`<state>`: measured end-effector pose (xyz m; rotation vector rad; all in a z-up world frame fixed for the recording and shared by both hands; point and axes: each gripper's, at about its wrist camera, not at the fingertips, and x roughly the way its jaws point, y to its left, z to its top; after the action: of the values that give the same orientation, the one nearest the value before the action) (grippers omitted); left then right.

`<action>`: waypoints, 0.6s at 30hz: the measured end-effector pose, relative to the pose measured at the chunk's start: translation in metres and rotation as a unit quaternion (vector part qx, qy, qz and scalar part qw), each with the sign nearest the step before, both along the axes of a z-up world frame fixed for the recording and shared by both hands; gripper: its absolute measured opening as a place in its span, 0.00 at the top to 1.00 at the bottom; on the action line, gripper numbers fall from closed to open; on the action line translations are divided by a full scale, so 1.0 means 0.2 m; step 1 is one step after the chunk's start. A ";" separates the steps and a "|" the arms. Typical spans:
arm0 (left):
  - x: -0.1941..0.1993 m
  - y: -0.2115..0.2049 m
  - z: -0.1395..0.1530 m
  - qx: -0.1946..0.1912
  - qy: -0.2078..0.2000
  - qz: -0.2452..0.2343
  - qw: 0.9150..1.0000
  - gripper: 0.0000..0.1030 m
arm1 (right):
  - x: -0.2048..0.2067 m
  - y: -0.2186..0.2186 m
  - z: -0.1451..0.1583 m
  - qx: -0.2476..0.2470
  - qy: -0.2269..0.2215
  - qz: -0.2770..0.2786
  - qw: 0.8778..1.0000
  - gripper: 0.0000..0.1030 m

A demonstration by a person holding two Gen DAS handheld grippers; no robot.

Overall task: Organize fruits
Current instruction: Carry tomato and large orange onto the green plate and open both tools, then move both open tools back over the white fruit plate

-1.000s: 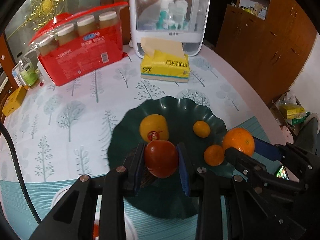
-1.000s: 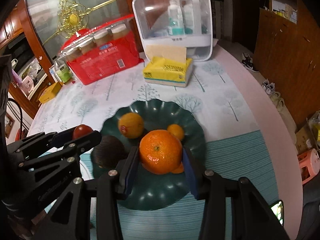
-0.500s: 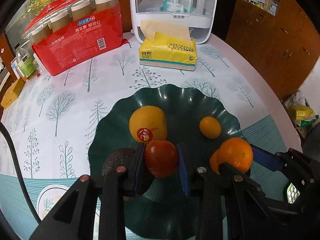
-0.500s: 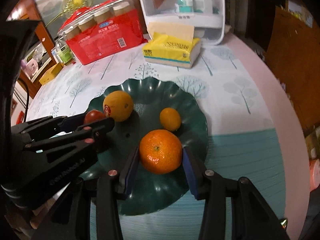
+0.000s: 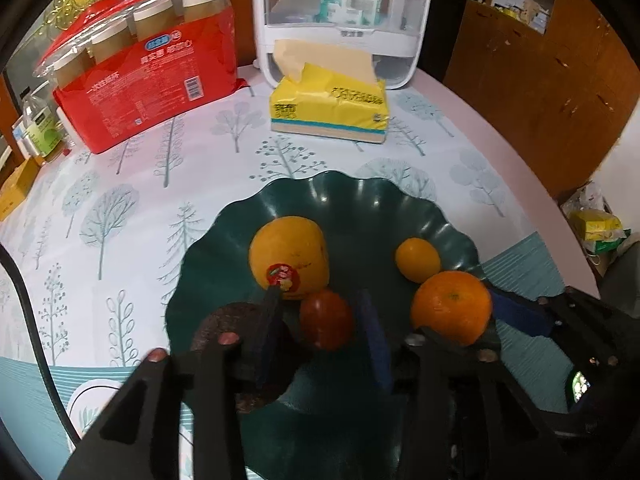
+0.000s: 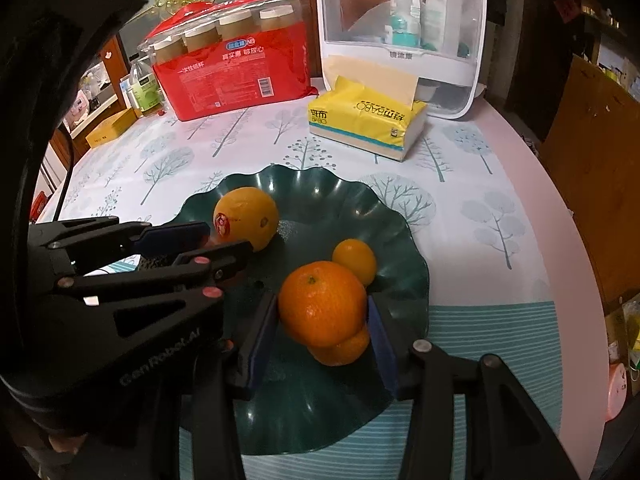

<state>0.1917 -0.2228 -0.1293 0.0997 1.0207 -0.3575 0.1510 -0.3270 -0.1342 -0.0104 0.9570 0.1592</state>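
Note:
A dark green wavy plate holds a yellow orange with a sticker, a small yellow citrus and a dark avocado. My left gripper stands open over the plate, with a red tomato loose between its fingers. My right gripper is open around a big orange, which rests on a smaller orange on the plate.
Behind the plate lie a yellow tissue pack, a red pack of paper cups and a white storage box. The round table's edge curves on the right.
Both grippers have lowered over the plate and opened. The tomato and the big orange, held before, now sit loose between the fingers.

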 end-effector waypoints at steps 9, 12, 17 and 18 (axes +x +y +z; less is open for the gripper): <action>-0.03 -0.03 0.03 0.021 -0.031 -0.009 0.999 0.23 | 0.01 0.03 -0.02 0.013 0.005 0.010 1.000 0.53; -0.02 -0.03 0.03 0.015 -0.027 -0.007 1.000 0.11 | 0.01 0.02 -0.02 0.020 0.007 0.011 1.000 0.49; -0.02 0.00 0.03 0.008 -0.018 -0.002 1.000 0.08 | 0.00 0.01 -0.02 0.030 0.006 0.012 0.999 0.42; -0.02 0.00 0.04 0.007 -0.016 -0.002 1.000 0.07 | 0.00 0.01 -0.01 0.032 0.005 0.012 0.999 0.41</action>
<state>0.1874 -0.2233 -0.1221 0.1203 0.9912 -0.3511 0.1517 -0.3249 -0.1367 0.0371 0.9616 0.2124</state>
